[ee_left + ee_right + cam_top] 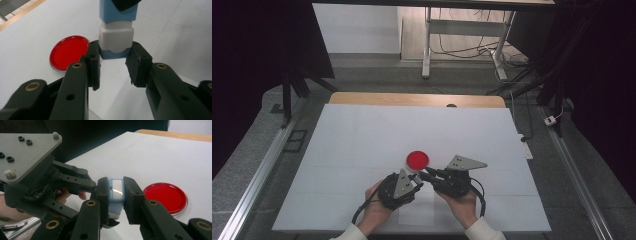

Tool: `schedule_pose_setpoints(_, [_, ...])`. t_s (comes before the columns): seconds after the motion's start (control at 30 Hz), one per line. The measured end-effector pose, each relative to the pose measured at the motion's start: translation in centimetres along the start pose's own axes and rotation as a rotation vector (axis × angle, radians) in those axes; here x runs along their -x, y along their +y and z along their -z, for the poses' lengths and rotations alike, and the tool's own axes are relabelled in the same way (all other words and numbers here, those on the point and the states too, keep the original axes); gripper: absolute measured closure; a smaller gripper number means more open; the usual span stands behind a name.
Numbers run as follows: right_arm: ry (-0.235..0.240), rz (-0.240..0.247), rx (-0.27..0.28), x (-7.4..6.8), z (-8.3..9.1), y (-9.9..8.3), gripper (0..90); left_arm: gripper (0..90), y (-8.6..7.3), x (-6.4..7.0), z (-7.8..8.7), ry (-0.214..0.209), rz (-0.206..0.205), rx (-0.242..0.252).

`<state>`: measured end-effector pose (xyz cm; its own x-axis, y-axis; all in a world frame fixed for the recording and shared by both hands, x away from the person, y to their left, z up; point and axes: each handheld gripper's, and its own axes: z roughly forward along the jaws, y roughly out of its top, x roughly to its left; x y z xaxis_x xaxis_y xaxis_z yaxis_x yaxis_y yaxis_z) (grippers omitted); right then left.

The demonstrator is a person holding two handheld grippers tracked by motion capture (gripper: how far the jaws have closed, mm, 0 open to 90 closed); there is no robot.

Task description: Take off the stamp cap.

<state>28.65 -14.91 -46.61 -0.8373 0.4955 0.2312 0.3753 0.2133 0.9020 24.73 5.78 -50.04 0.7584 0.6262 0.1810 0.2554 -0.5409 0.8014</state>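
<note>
Right gripper clamps a blue-and-white stamp-like block. Left gripper, narrowly parted, pinches the block's blue end beside a red dish on the white counter.

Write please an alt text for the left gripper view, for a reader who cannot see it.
The left gripper closes its two black jaws around the lower end of a small blue and white block, whose top another gripper holds. A red round dish lies on the white table behind to the left.
</note>
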Motion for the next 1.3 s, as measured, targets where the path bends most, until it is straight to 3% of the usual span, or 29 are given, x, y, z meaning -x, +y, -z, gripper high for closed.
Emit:
schedule_pose_setpoints(0.27, [-0.002,0.003,-0.008,0.0,0.0,0.0,75.7,64.8,-0.1,0.1,-0.1,0.001,0.002,0.001])
schedule_pose_setpoints(0.5, [-0.001,0.004,-0.020,0.0,-0.1,0.0,75.8,64.9,-0.1,0.2,-0.2,0.006,-0.022,-0.010])
schedule_pose_setpoints(0.8, [-0.002,0.003,-0.012,0.0,0.0,0.0,75.8,64.8,-0.1,0.1,-0.1,0.000,-0.001,-0.001])
schedule_pose_setpoints(0.93, [-0.018,0.007,0.010,0.0,0.3,0.2,75.9,64.9,-0.5,-0.3,-0.2,0.006,0.030,-0.011])
schedule_pose_setpoints(1.3, [-0.023,-0.001,0.030,0.4,0.9,0.5,75.9,64.9,-0.5,-0.5,-0.1,0.012,0.020,-0.014])
